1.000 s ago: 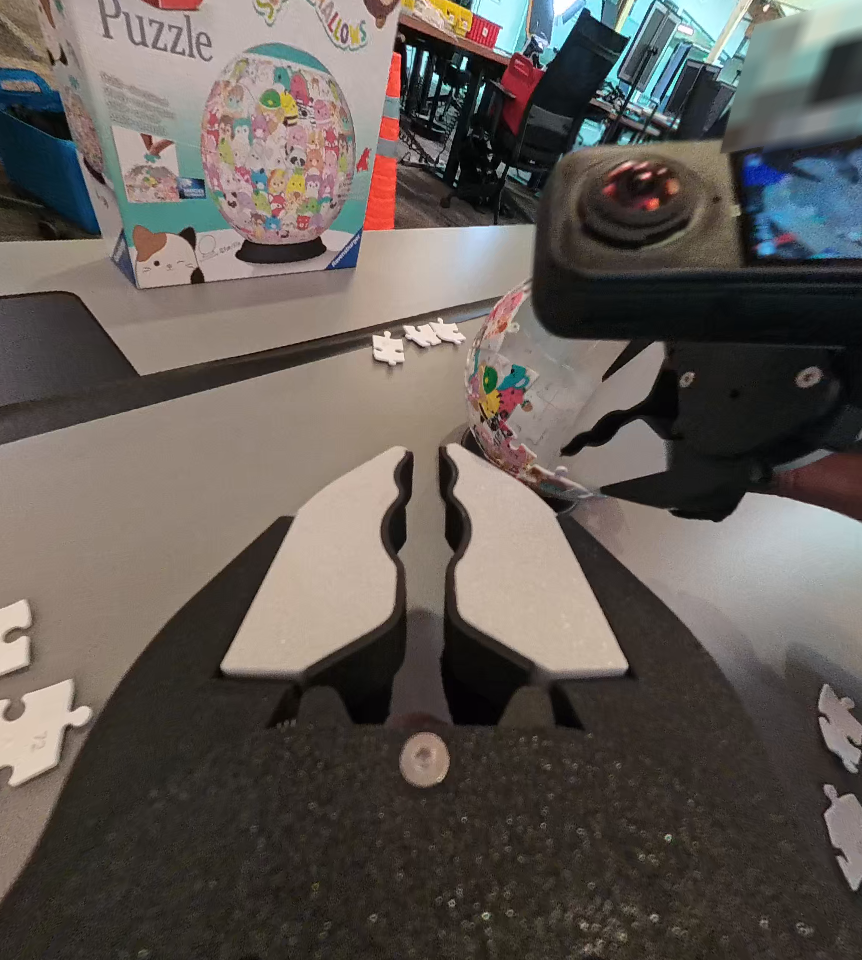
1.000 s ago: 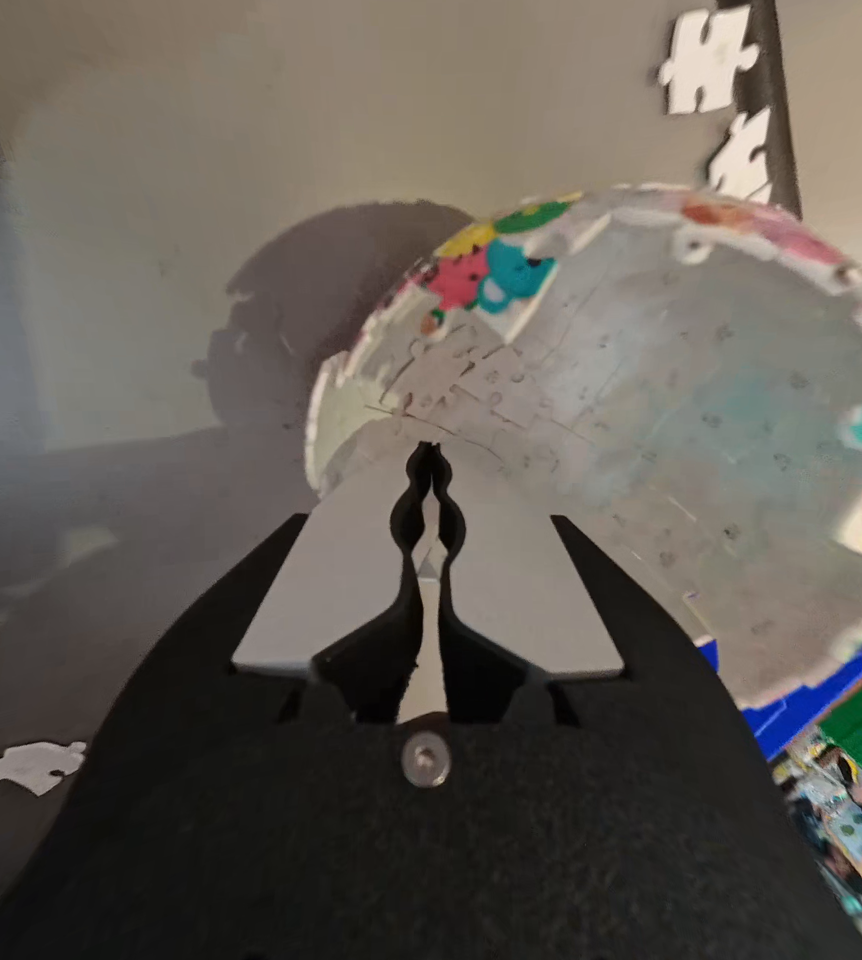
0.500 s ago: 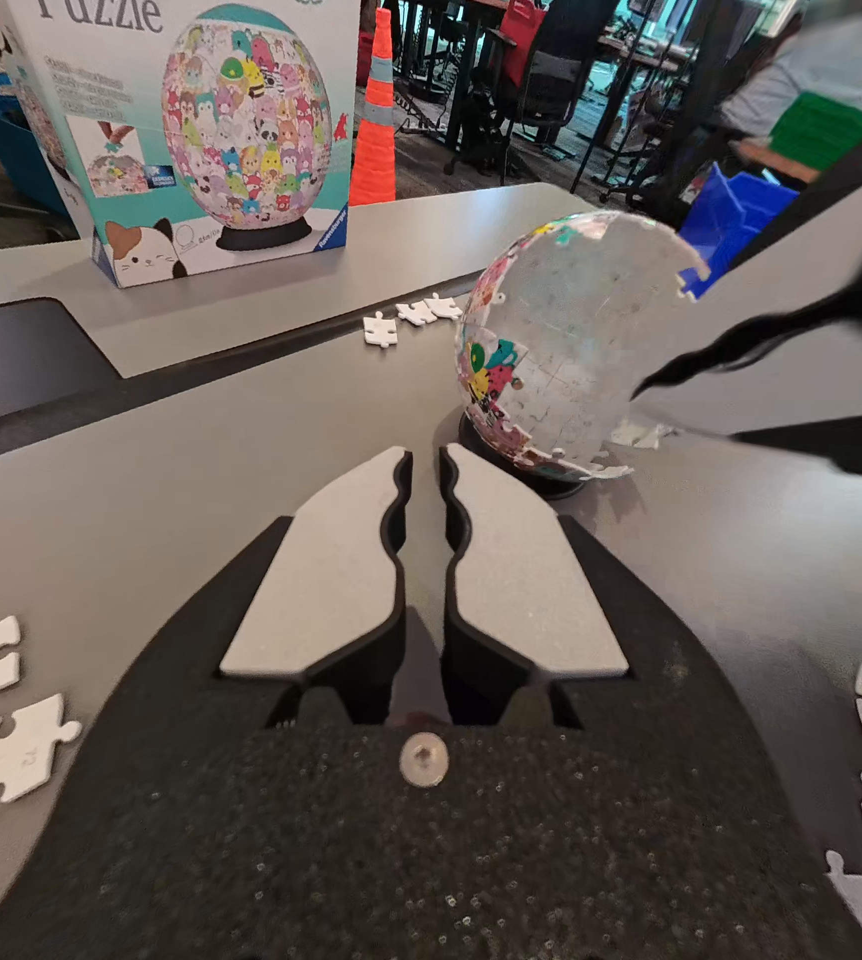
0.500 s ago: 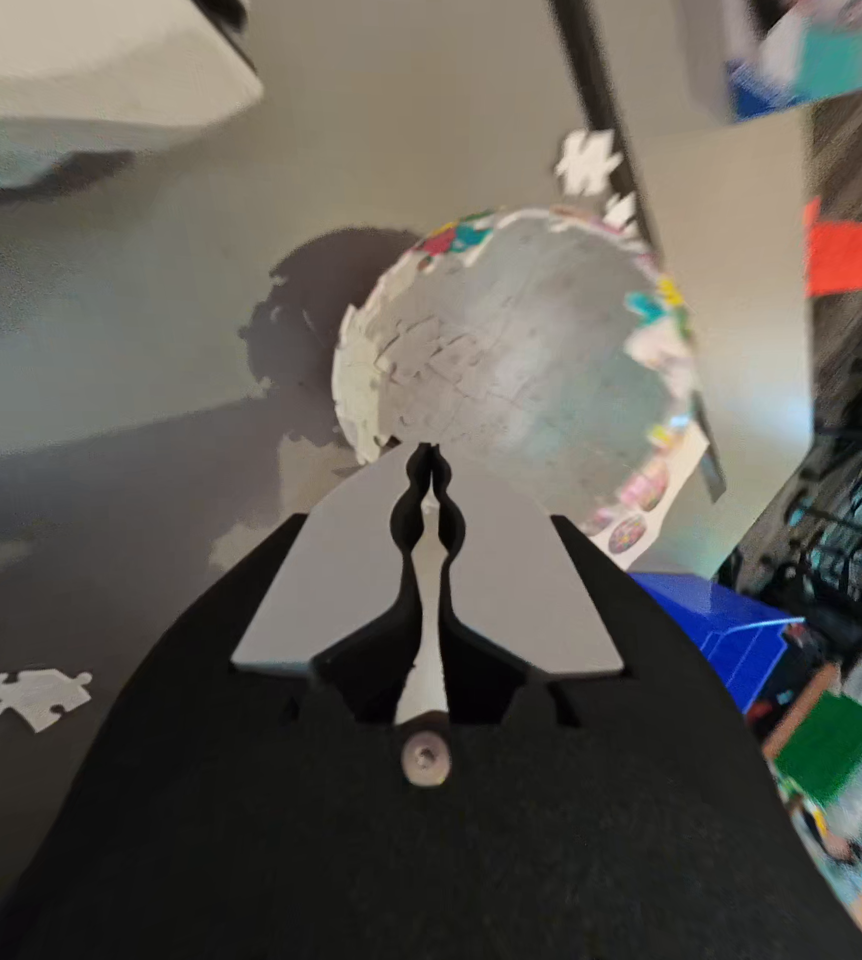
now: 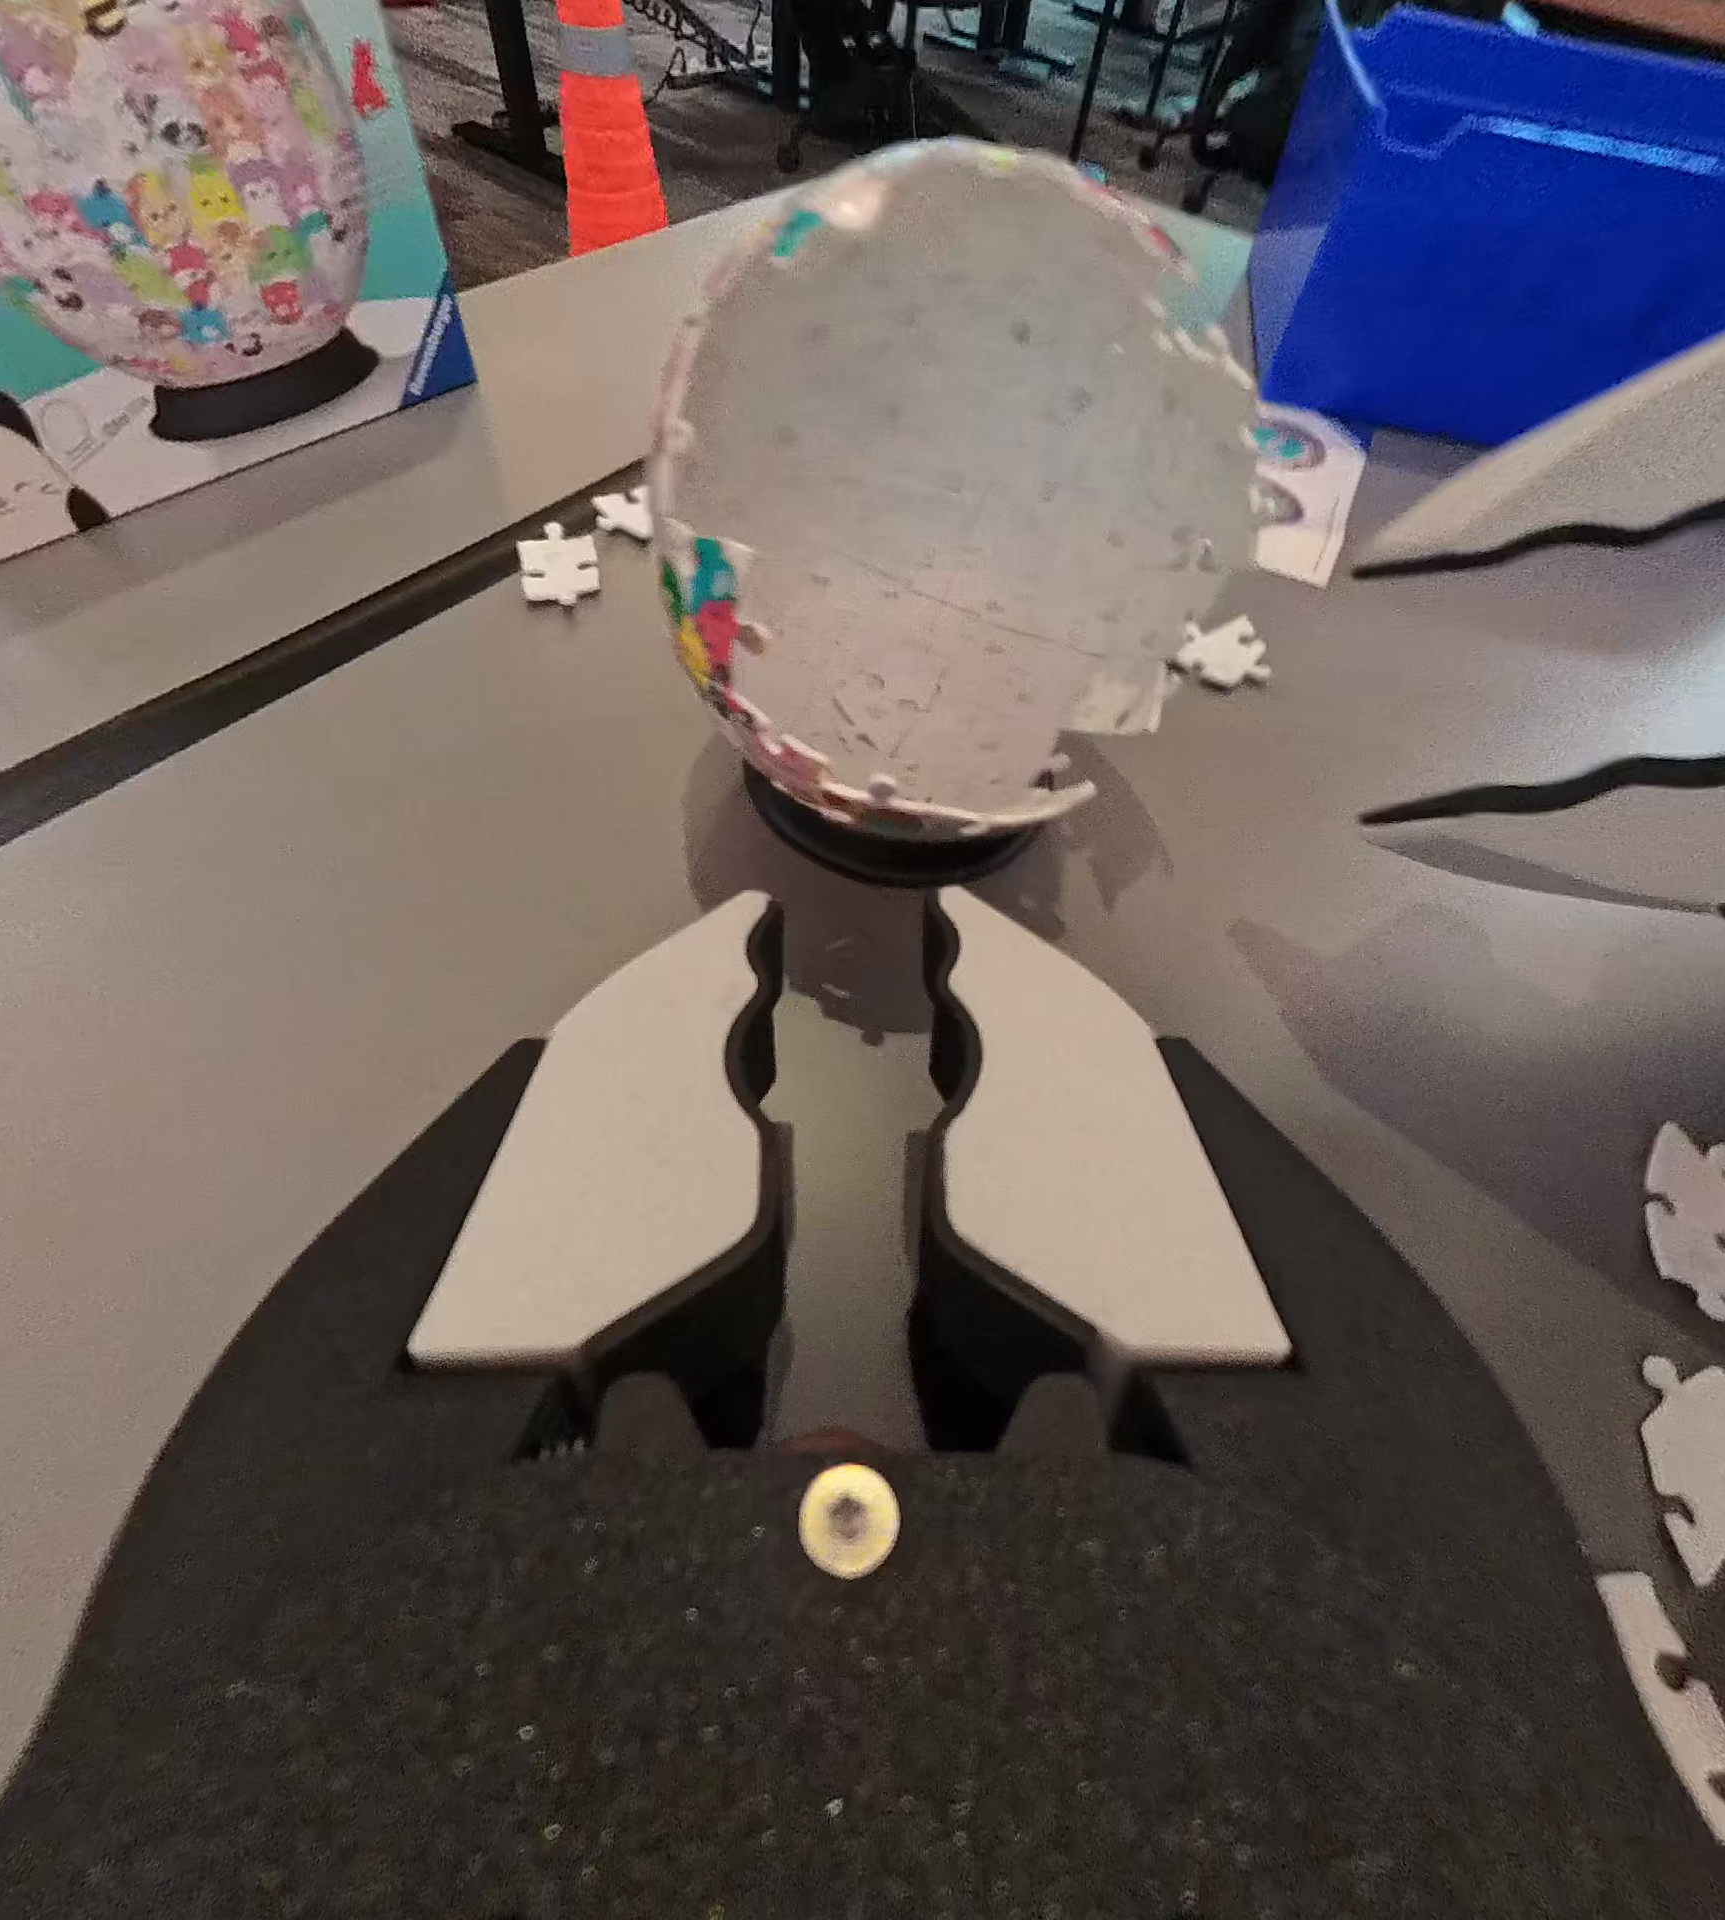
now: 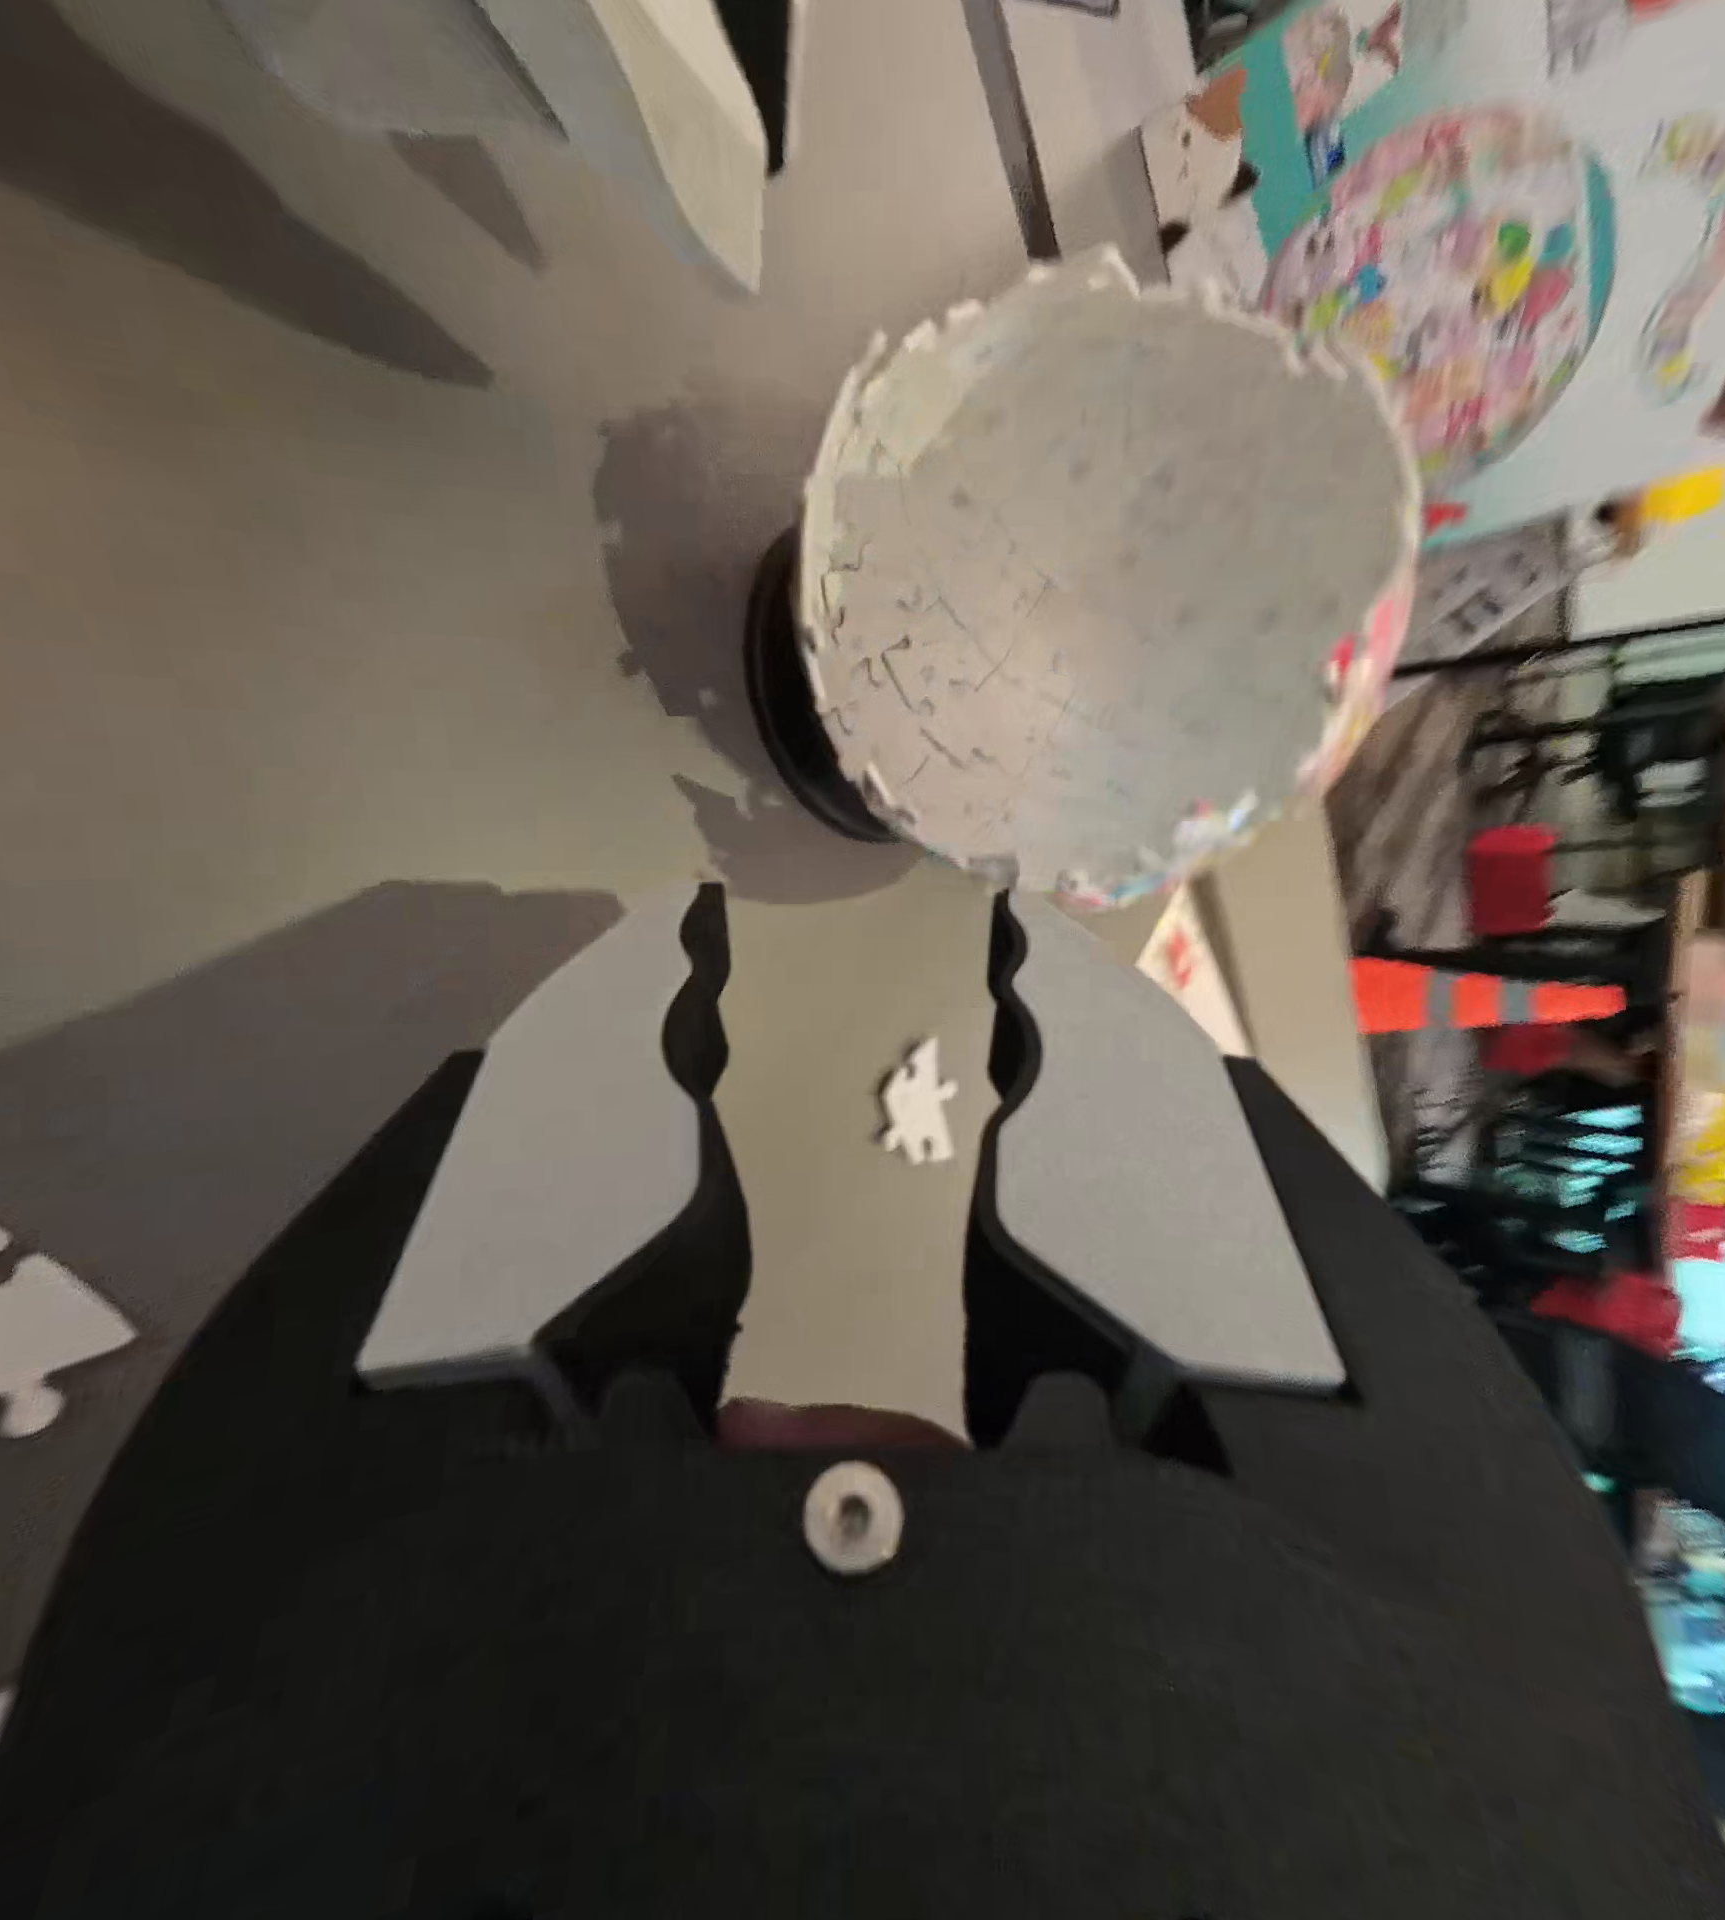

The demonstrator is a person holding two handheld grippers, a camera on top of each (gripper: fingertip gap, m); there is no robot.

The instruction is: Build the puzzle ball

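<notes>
The half-built puzzle ball [image 5: 941, 499] stands on its black stand [image 5: 889, 842], its white inner side facing me. My left gripper [image 5: 850, 914] is open and empty, its tips just short of the stand. My right gripper [image 5: 1359, 694] is open to the right of the ball, clear of it. In the right wrist view, which is rolled sideways, the ball [image 6: 1107, 623] and stand [image 6: 785, 675] lie just beyond my open right gripper [image 6: 853, 899]. A loose white piece [image 6: 920, 1101] shows on the table between its fingers, touching neither.
The puzzle box [image 5: 141, 260] stands at the back left, with an orange cone [image 5: 609, 125] behind it. A blue bin [image 5: 1544, 229] is at the back right. Loose pieces lie by the ball [image 5: 557, 561] and at the right [image 5: 1699, 1216]. The gap from one gripper's tips to the other's is roughly 12 cm.
My right gripper has drawn back from the ball's shell and opened from shut. My left gripper has opened a little wider and moved closer to the ball.
</notes>
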